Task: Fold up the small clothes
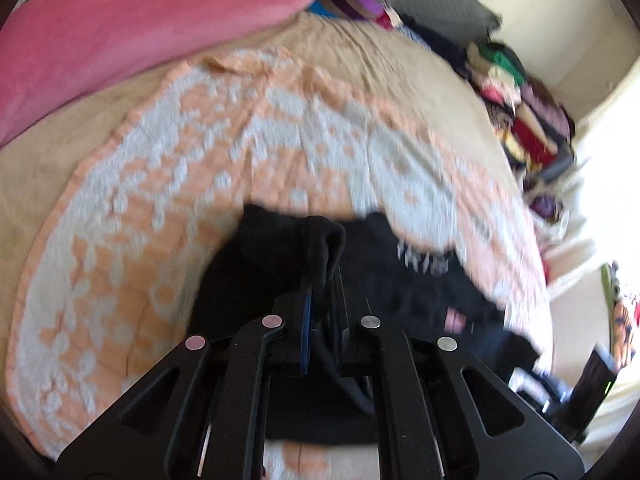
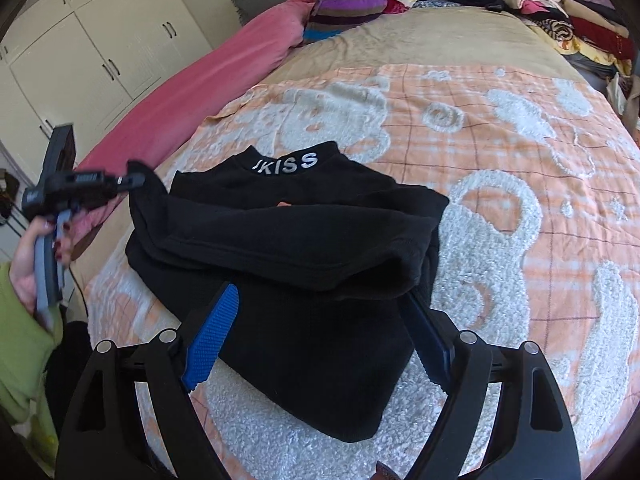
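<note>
left tool (image 1: 320, 276) is clenching a bunched fold of the black knit sweater with white lettering on its collar (image 2: 288, 232), its two fingers pressed together on the cloth and pointing steeply downward. in the right wrist view this left tool (image 2: 134, 179) is sitting at the sweater's left edge, gripped from below by a hand (image 2: 30, 264) in a green sleeve (image 2: 20, 344), the wrist cocked upward. right tool (image 2: 320, 316) is hovering released over the near part of the sweater, its blue ribbed fingers (image 2: 212, 336) standing wide apart on either side of the folded hem, not pressing on it. sweater is lying partly folded on the orange and white fluffy patterned blanket (image 2: 500, 168) spread over the bed, collar facing away. a pink velvety bolster (image 2: 192, 92) is running along the blanket's left side, and stacked folded clothes (image 2: 560, 12) are sitting at the far right corner.
</note>
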The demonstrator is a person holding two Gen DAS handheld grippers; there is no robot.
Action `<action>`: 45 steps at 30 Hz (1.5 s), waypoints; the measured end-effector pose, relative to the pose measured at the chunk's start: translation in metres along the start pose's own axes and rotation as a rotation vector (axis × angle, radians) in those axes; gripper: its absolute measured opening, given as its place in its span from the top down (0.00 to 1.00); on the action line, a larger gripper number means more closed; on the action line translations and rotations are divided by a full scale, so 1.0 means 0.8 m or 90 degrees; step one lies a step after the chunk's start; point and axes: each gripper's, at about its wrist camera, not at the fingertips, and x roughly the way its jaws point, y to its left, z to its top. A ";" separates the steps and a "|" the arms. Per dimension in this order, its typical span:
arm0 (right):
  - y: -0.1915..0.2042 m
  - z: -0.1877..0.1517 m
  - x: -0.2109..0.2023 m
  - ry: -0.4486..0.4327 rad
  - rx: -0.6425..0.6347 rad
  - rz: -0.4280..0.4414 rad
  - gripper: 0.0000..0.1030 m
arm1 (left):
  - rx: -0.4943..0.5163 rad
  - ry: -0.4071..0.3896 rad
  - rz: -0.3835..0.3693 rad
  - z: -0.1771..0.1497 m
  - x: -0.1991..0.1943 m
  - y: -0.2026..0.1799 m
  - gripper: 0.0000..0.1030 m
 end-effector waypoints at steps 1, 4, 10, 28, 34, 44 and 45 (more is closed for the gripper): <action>-0.001 0.000 0.002 -0.005 0.005 0.002 0.21 | -0.016 -0.011 -0.004 0.014 0.002 0.005 0.98; -0.016 0.006 0.002 -0.057 0.056 -0.007 0.20 | -0.058 -0.039 0.003 0.043 0.010 0.022 0.85; -0.026 0.010 -0.015 -0.110 0.064 -0.044 0.19 | -0.005 -0.078 0.052 0.048 -0.001 0.029 0.69; -0.022 0.013 0.043 -0.057 0.040 -0.201 0.37 | 0.137 -0.015 0.143 -0.084 0.008 0.058 0.48; -0.028 0.017 0.000 -0.094 0.090 -0.121 0.29 | 0.133 0.005 0.100 -0.106 -0.007 0.083 0.42; -0.016 -0.024 -0.035 -0.089 0.134 -0.132 0.26 | 0.250 0.033 0.075 -0.143 -0.006 0.084 0.41; -0.015 -0.030 -0.036 -0.083 0.137 -0.133 0.26 | 0.250 0.030 0.069 -0.143 -0.004 0.084 0.41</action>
